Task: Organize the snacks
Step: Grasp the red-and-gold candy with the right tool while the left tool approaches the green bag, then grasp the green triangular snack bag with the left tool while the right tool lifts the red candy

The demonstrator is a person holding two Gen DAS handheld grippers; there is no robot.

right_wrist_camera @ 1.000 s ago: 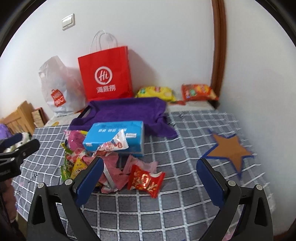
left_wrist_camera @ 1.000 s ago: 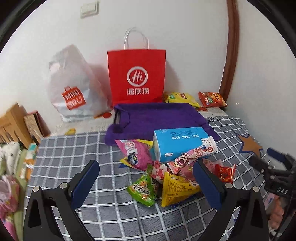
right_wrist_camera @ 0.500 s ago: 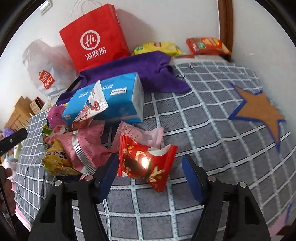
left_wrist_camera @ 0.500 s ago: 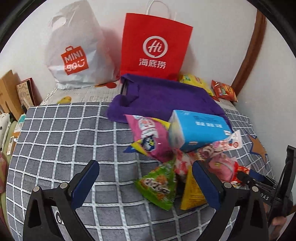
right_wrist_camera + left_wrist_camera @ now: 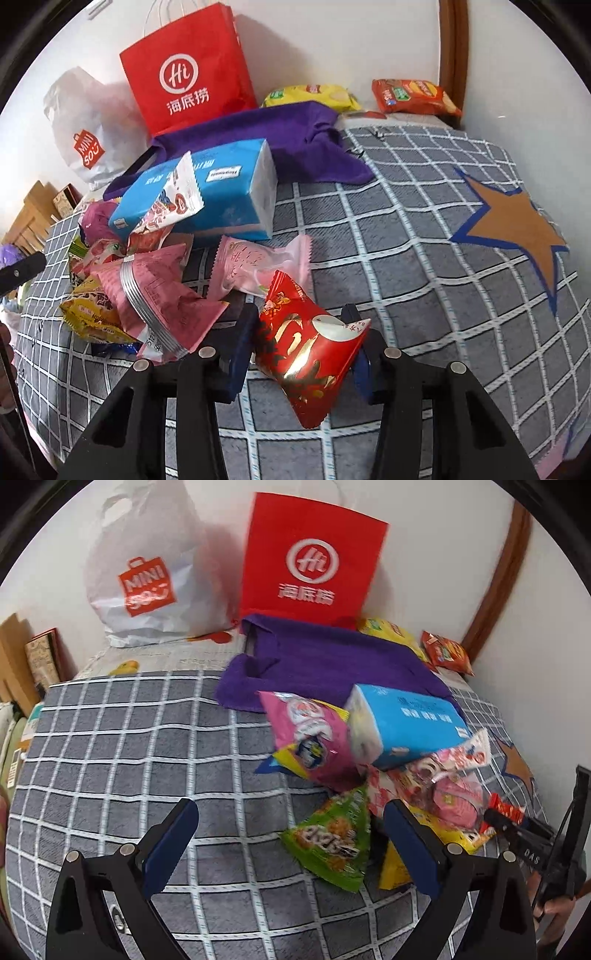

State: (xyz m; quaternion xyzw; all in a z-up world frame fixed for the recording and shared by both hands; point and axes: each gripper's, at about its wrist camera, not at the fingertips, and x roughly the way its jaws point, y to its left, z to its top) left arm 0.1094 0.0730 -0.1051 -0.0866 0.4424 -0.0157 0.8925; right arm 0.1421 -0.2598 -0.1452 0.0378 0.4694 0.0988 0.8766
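from the left wrist: left gripper (image 5: 288, 812) with jaws spread wide and nothing between them, hanging over the checked cloth (image 5: 110, 738) just beside a green packet (image 5: 332, 842) at the near edge of the snack heap. risks knocking that heap if lowered carelessly, as the packets lean on one another and the blue tissue pack (image 5: 402, 723) rests on a pink packet (image 5: 314, 746); could slide off. readable here: "mini so" in orange on the white plastic bag (image 5: 147, 579), "hi" in a white ring on the red paper bag (image 5: 310, 557), with blurred chinese characters beneath; print on the green packet too warped to make out. from the right wrist: right gripper (image 5: 301, 339), jaws just now closing in, pinching the red packet (image 5: 306, 350) by its sides, low over the cloth at the near edge of the heap. looks like a shallow hold on a puffy, glossy wrapper; may slip or twist out on lifting, or crush under a harder squeeze. overlaps a pale pink packet (image 5: 258, 262) just behind, so might drag it along. sharper writing here: "hi" above "海底捞" on the red bag, "mini so" on the white one; gold characters on the red packet creased beyond reading, and the crisp bags (image 5: 413, 96) by the wall too small to read.
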